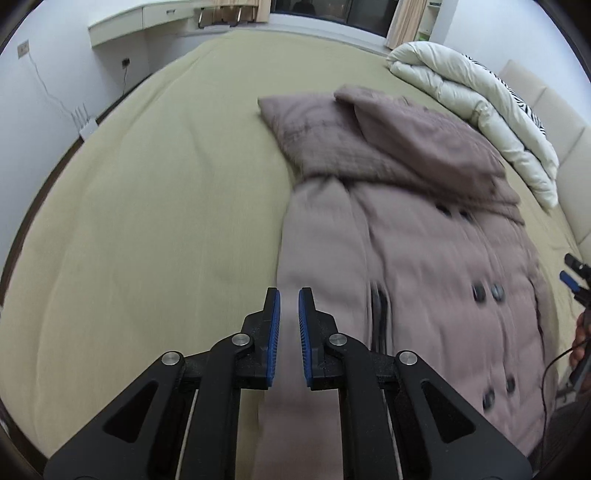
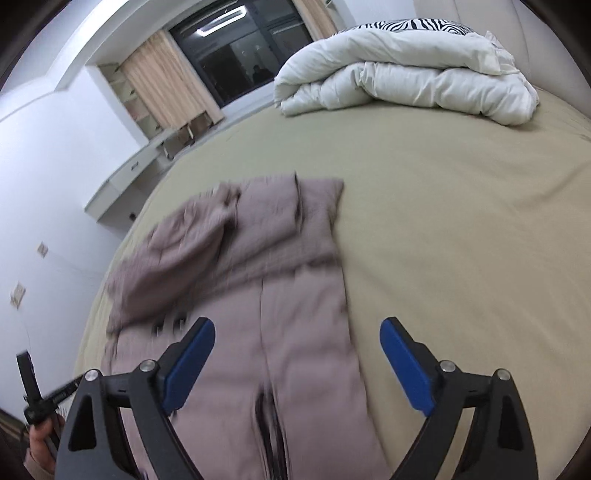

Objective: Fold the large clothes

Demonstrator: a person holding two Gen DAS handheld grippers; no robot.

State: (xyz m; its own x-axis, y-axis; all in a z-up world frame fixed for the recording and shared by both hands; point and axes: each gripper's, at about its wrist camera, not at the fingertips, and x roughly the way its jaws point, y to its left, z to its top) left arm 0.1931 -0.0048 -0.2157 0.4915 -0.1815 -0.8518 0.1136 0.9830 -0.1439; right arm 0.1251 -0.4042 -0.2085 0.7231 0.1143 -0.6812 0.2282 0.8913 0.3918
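A large mauve padded coat with dark buttons lies on the olive bed sheet, its hood end away from me. My left gripper is nearly shut, and a strip of the coat's sleeve runs between its blue pads. In the right wrist view the coat lies under my right gripper, which is wide open and empty above the coat's lower part. The right gripper also shows at the right edge of the left wrist view. Both views are motion-blurred.
A rolled white duvet with a zebra-print pillow lies at the head of the bed. A white desk stands by the wall, beside a dark window with curtains. A padded headboard is on the right.
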